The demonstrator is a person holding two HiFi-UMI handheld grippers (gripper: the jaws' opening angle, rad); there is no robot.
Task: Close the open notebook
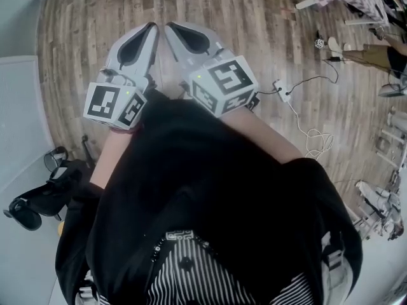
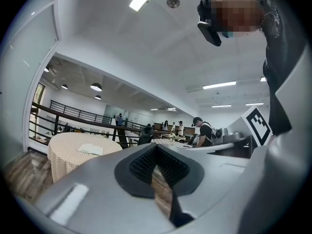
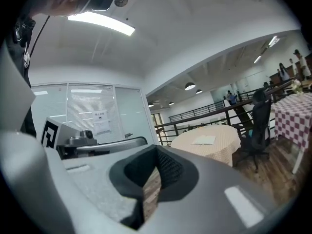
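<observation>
The left gripper (image 1: 151,30) and right gripper (image 1: 173,30) are held side by side, jaws closed on nothing. Farther off, the notebook (image 3: 204,140) is seen lying on a round, checked-cloth bench (image 3: 222,152). A wall notice (image 3: 100,121) cannot be read.

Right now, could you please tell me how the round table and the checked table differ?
The round table wears a pale beige cloth; the checked table a bold red-and-white one. The round table's edge curves; the checked table's runs straight. A white notebook lies on the round table; the checked table's top is barely visible. Both are cloth-covered.
</observation>
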